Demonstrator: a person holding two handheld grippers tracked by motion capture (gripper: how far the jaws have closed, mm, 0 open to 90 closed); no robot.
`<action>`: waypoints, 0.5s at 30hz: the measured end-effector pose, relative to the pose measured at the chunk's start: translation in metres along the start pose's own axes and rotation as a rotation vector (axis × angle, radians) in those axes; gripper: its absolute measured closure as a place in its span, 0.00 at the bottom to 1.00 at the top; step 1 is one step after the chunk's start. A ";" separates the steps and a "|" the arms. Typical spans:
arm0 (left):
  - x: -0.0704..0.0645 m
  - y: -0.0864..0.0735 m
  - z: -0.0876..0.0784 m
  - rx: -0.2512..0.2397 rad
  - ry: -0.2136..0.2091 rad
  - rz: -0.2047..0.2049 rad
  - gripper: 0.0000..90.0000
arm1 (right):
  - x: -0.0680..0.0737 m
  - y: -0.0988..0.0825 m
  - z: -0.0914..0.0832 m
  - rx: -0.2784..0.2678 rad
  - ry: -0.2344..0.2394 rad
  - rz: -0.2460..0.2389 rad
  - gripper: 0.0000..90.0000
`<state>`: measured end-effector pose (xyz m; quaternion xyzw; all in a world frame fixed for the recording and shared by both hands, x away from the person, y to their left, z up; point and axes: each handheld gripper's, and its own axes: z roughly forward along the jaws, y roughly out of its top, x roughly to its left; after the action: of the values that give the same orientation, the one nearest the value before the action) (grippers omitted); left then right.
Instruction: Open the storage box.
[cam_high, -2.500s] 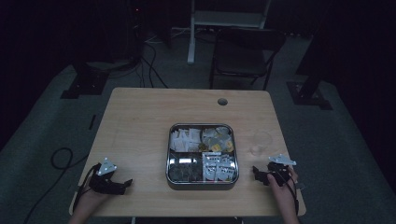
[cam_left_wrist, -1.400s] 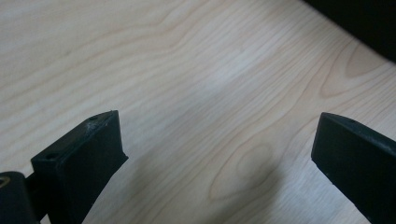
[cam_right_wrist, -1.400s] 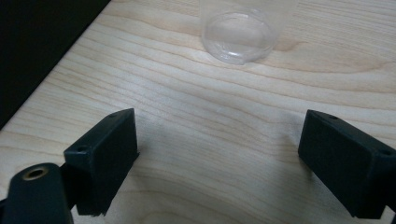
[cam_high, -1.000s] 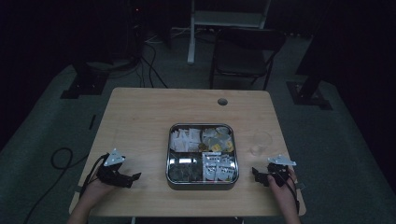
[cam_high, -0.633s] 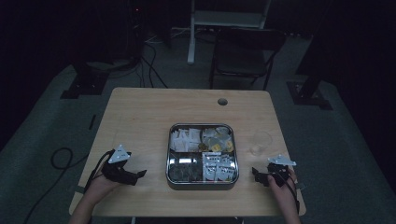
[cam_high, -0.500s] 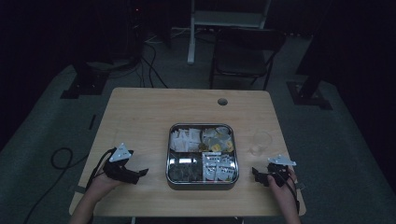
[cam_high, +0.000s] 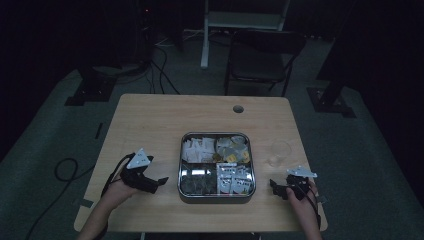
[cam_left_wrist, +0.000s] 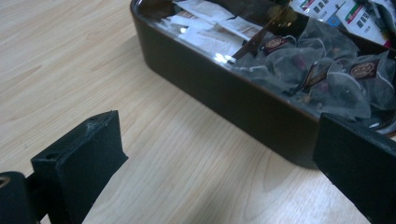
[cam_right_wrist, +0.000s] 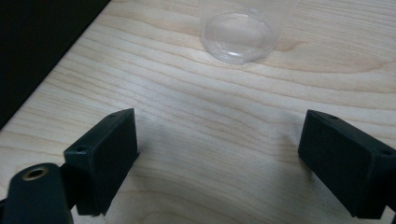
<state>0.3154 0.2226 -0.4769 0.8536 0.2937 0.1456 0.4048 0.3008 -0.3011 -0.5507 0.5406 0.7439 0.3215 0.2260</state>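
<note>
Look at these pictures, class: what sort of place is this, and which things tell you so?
Probably a lab or studio set up for recording, not a home: a lone wooden table in a dark room, cables across the floor, stand bases, and a folding chair.

both hand-held grippers (cam_high: 161, 180) (cam_high: 273, 185) apparently agape

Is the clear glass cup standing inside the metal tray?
No, the clear glass cup stands on the bare table, to the right of the metal tray and apart from it.
</note>
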 end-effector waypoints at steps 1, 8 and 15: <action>-0.001 0.002 0.002 0.001 -0.005 0.003 0.03 | 0.000 0.000 0.000 0.000 0.000 0.000 0.12; -0.007 0.015 0.007 -0.021 -0.026 0.030 0.03 | 0.000 0.000 0.000 0.000 0.000 0.000 0.12; -0.014 0.028 0.018 -0.022 -0.055 0.063 0.03 | 0.000 0.000 0.000 0.000 0.000 0.000 0.12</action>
<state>0.3243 0.1887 -0.4666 0.8617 0.2535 0.1379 0.4174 0.3008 -0.3012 -0.5507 0.5406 0.7439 0.3216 0.2260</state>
